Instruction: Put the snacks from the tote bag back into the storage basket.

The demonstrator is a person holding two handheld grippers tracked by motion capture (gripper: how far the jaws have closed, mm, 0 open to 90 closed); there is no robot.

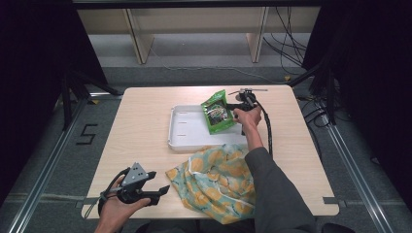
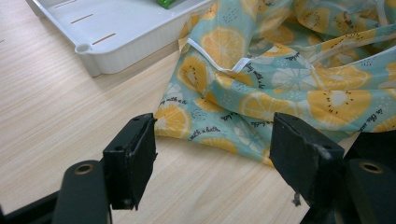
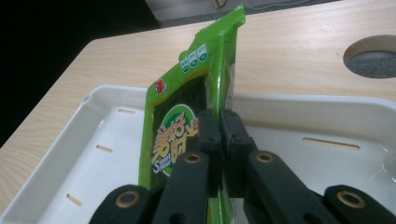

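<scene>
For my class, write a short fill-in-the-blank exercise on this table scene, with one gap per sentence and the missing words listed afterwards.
1. The right tongs are shut on a ____ snack packet.
2. The packet is held over the white ____.
3. The cloth bag near the table's front edge is printed with slices of ____.
4. The left tongs stand ____, with nothing between their jaws.

Missing words: green; tray; fruit; open
</scene>
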